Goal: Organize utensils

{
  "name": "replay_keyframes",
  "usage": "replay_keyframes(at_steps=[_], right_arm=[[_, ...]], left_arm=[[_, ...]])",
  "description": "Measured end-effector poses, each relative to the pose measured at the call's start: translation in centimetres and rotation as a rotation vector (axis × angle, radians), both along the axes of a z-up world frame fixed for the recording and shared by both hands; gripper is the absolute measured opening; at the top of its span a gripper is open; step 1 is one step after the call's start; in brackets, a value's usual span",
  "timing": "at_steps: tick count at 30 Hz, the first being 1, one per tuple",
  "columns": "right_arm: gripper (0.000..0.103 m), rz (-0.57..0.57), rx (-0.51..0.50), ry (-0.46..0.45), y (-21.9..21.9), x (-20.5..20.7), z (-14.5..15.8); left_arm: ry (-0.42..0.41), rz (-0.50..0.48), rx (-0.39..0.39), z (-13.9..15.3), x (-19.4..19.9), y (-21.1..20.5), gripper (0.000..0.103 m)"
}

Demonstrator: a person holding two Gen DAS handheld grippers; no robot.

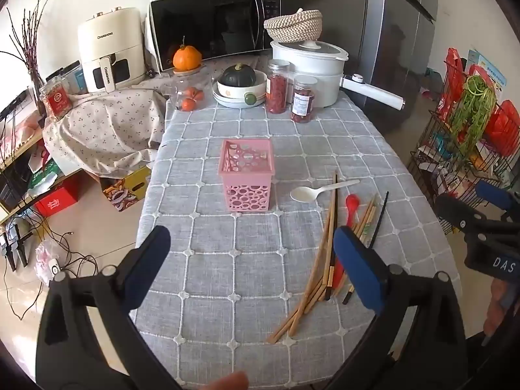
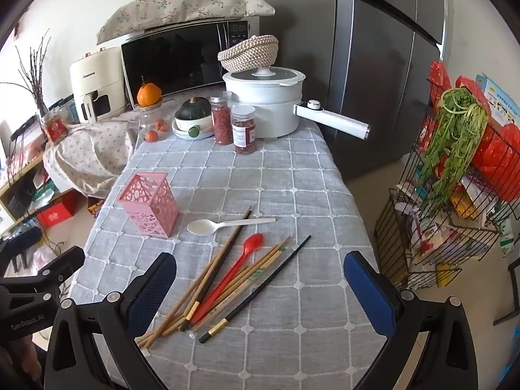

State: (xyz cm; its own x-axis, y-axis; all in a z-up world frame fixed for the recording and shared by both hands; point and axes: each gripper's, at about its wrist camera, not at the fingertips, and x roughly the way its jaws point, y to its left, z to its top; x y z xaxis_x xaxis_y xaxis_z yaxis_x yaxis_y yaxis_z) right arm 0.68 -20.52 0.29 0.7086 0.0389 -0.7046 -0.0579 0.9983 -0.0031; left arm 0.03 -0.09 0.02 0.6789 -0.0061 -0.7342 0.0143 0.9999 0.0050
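A pink perforated holder (image 1: 247, 175) (image 2: 150, 204) stands upright and empty on the grey checked tablecloth (image 1: 227, 269). To its right lie a white plastic spoon (image 1: 320, 190) (image 2: 224, 225), a red spoon (image 1: 350, 206) (image 2: 242, 260), several wooden chopsticks (image 1: 308, 286) (image 2: 201, 289) and a black chopstick (image 2: 260, 287) in a loose pile. My left gripper (image 1: 256, 266) is open and empty above the cloth, short of the holder. My right gripper (image 2: 265, 289) is open and empty above the pile. The right gripper also shows in the left wrist view (image 1: 481, 214).
At the table's far end stand two jars of red contents (image 1: 289, 92), a white pot with a long handle (image 1: 312, 65), a bowl with a squash (image 1: 239, 86) and small oranges (image 1: 191, 97). A microwave (image 1: 214, 22) is behind. A wire rack (image 2: 455, 201) stands right of the table.
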Motion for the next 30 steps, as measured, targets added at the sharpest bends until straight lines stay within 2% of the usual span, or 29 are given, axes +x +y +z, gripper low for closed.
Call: replay_keyframes(at_steps=[4, 11, 30], right_arm=[[0.103, 0.007, 0.012, 0.012, 0.1, -0.1, 0.2], [0.103, -0.005, 0.030, 0.038, 0.1, 0.5, -1.1], [0.103, -0.014, 0.051, 0.047, -0.2, 0.6, -0.9]], left_arm=[[0.008, 0.006, 0.001, 0.0, 0.0, 0.0, 0.100], [0.004, 0.027, -0.007, -0.1, 0.6, 0.3, 0.100], [-0.011, 0.021, -0.024, -0.2, 0.1, 0.8, 0.100]])
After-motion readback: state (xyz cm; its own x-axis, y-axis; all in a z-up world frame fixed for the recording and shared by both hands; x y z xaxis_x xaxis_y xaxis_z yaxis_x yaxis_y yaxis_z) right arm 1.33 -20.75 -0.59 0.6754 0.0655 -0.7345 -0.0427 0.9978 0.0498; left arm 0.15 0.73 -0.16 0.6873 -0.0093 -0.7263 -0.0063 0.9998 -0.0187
